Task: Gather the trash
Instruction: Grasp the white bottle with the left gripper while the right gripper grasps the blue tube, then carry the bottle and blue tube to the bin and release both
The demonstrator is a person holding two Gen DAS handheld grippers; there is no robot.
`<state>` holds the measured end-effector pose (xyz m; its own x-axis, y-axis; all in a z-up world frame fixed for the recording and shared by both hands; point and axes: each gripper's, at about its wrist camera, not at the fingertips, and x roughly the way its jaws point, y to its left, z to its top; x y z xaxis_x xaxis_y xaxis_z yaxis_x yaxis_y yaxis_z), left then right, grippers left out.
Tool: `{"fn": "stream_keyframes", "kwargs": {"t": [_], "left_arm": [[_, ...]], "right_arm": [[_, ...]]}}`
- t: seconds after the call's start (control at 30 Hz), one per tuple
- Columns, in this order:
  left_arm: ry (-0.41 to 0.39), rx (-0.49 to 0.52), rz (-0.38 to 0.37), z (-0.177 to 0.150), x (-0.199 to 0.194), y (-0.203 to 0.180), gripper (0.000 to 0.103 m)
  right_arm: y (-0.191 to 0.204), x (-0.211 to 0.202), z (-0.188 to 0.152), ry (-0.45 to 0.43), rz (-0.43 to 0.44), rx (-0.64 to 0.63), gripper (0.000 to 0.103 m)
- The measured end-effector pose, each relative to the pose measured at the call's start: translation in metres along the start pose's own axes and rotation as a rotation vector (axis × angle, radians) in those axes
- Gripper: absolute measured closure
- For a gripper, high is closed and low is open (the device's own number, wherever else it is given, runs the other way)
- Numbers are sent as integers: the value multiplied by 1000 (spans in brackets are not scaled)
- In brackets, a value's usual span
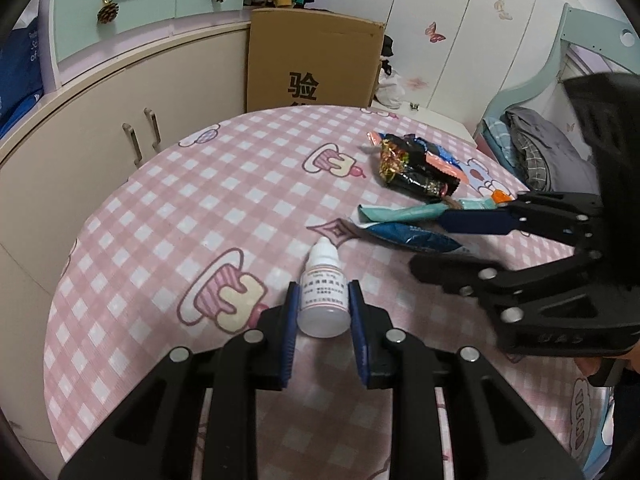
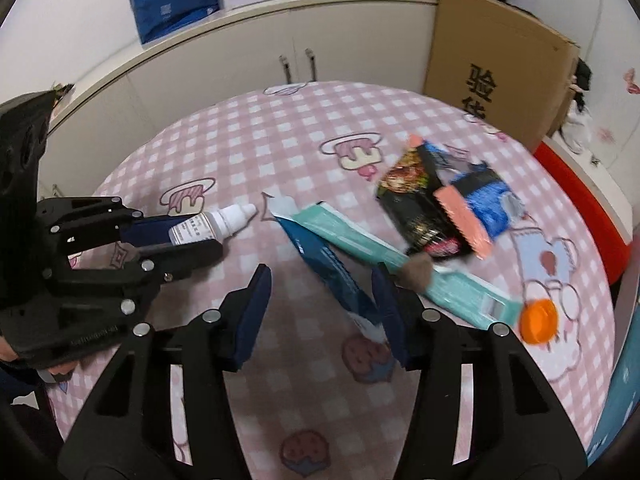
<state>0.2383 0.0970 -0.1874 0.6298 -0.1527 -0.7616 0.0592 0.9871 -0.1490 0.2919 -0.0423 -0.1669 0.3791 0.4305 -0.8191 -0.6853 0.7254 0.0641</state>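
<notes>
A small white dropper bottle (image 1: 322,296) lies on the pink checked tablecloth (image 1: 200,216), cap pointing away. My left gripper (image 1: 322,300) straddles its body, jaws close to both sides; whether the pads touch it I cannot tell. It also shows in the right wrist view (image 2: 212,224). My right gripper (image 2: 320,280) is open over a blue wrapper (image 2: 328,268), beside a teal wrapper (image 2: 360,240). Black, orange and blue snack wrappers (image 2: 436,204) lie farther back. An orange cap (image 2: 538,320) lies at the right.
A cardboard box (image 1: 312,60) stands behind the table. Beige cabinets (image 1: 120,120) run along the left. A bed with clothes (image 1: 536,144) is at the right. A red object (image 2: 580,196) sits past the table's right edge.
</notes>
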Motion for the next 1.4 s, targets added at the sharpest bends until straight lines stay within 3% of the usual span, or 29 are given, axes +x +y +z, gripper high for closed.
{"fn": "stream_keyframes", "kwargs": {"t": [0.13, 0.17, 0.23, 0.27, 0.5, 0.73, 1.03, 1.2, 1.4], "left_arm": [[2, 7, -1, 3, 2, 0, 80], [2, 7, -8, 3, 2, 0, 80], [0, -1, -23, 2, 2, 0, 80], [0, -4, -34, 1, 0, -1, 80], [-32, -9, -69, -9, -19, -15, 80], [-91, 29, -128, -7, -49, -58, 80], [-142, 132, -231, -3, -76, -142, 80], [-129, 202, -300, -9, -81, -195, 80], [-90, 324, -387, -26, -76, -272, 80]], "right_arm": [[7, 11, 3, 11, -40, -42, 55], [10, 11, 3, 10, -46, -51, 72], [15, 9, 0, -1, -46, -50, 88], [16, 7, -3, -5, -54, -42, 89], [3, -27, -40, -86, 55, 131, 90], [-22, -93, -75, -225, 62, 257, 90], [-77, -194, -149, -413, -23, 428, 90], [-109, -224, -199, -473, -58, 546, 90], [-145, -252, -282, -509, -124, 712, 90]]}}
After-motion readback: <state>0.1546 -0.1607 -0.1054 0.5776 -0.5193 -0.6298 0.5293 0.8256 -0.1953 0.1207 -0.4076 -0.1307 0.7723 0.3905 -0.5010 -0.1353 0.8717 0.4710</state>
